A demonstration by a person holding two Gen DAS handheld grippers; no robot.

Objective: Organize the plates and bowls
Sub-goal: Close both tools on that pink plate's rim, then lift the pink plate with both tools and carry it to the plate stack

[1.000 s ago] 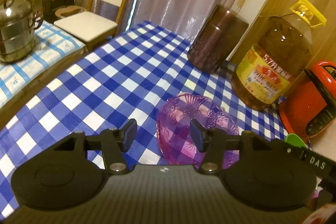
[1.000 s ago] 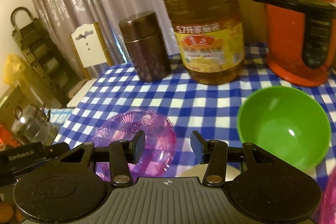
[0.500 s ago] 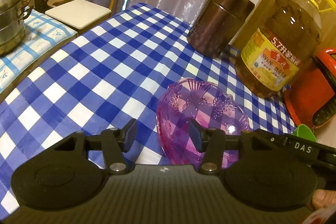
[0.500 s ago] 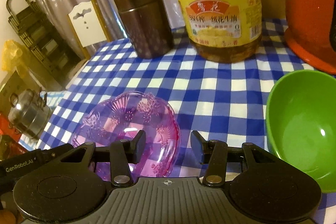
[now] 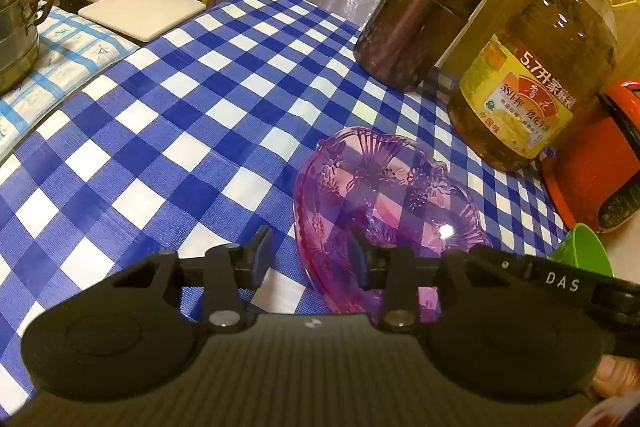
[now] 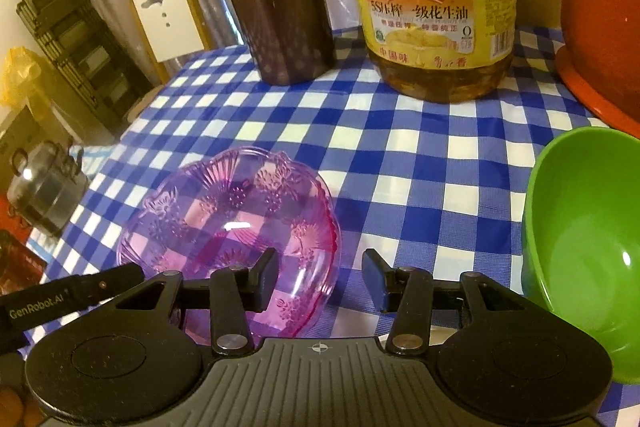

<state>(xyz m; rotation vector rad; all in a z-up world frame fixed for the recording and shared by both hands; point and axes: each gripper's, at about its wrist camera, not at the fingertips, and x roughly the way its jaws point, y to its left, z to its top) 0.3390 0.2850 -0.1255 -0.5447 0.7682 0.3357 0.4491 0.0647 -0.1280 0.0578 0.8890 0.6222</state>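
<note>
**Both claws straddle the rim of the purple dish**

The left claw (image 5: 310,255) sits low over the checked bench (image 5: 168,115), and its jaws are closing with the near edge of the purple dish (image 5: 384,187) between them: one finger outside the rim, the other seen through the tinted plastic on the inside. The pads do not look pressed on it yet. The right claw (image 6: 320,273) comes at the same dish (image 6: 232,215) from the other side. Its left finger overlaps the dish's rim at 5 o'clock, its right finger stands over bare cloth, and the jaws are partly open and easing inward with nothing gripped.

The dish rests flat on the bench near the middle. The green bowl (image 6: 584,235) sits at 3 o'clock of it in the right view, apart from it. Behind, at 12 o'clock, stand a brown canister (image 6: 276,7) and a big oil bottle (image 6: 432,11) side by side, with a red cooker (image 6: 600,11) at the far right. A thumb (image 5: 616,375) shows at the left view's bottom right corner.
</note>
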